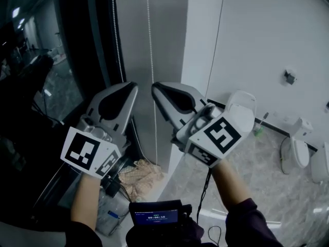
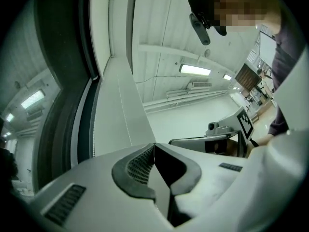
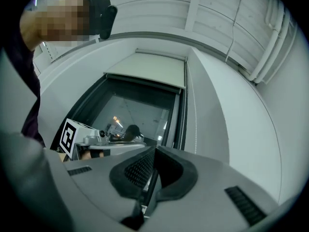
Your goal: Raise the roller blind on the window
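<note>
A white bead chain (image 1: 150, 45) hangs down the grey strip beside the dark window (image 1: 46, 60). Both grippers point upward in front of it. My left gripper (image 1: 134, 85) stands just left of the chain and my right gripper (image 1: 154, 86) just beside it. Each has its jaws shut tip to tip, and no chain shows between the pads. In the right gripper view the cream roller blind (image 3: 149, 69) covers only the top of the window, and the chain (image 3: 195, 124) runs to the right of the shut right gripper (image 3: 155, 149). In the left gripper view the chain (image 2: 126, 120) passes left of the left gripper (image 2: 154, 146).
A toilet (image 1: 294, 151) and a green brush (image 1: 258, 130) stand on the tiled floor at the right. A crumpled cloth (image 1: 141, 174) and a plastic bottle (image 1: 110, 210) lie below the window. A small screen device (image 1: 154, 216) sits at my chest.
</note>
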A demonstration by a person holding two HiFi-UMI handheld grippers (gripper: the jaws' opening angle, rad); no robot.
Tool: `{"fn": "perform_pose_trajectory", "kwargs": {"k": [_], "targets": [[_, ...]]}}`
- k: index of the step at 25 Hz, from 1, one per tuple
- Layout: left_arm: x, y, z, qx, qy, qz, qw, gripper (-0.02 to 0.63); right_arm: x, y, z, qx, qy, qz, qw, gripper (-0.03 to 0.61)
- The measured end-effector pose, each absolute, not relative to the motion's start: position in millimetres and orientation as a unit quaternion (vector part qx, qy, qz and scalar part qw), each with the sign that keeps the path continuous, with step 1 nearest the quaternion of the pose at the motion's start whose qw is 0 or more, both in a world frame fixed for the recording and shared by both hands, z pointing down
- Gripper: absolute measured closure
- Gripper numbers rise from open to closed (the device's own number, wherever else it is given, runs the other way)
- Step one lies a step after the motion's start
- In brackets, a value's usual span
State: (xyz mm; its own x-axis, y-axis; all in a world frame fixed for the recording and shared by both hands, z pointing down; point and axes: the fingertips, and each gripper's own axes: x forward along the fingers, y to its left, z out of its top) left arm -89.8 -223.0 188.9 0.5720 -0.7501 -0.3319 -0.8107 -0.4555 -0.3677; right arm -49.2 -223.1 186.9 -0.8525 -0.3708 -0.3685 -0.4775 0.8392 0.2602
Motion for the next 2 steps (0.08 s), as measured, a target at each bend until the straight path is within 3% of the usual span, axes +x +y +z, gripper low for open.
{"fn": "perform_pose_trajectory", "kwargs": {"k": [2], "targets": [[-89.4, -222.7, 186.0, -0.851, 0.458, 0.062, 0.250, 0.600, -49.3, -220.8, 181.1, -0.221, 0.945, 0.178, 0.162, 0.571]]}}
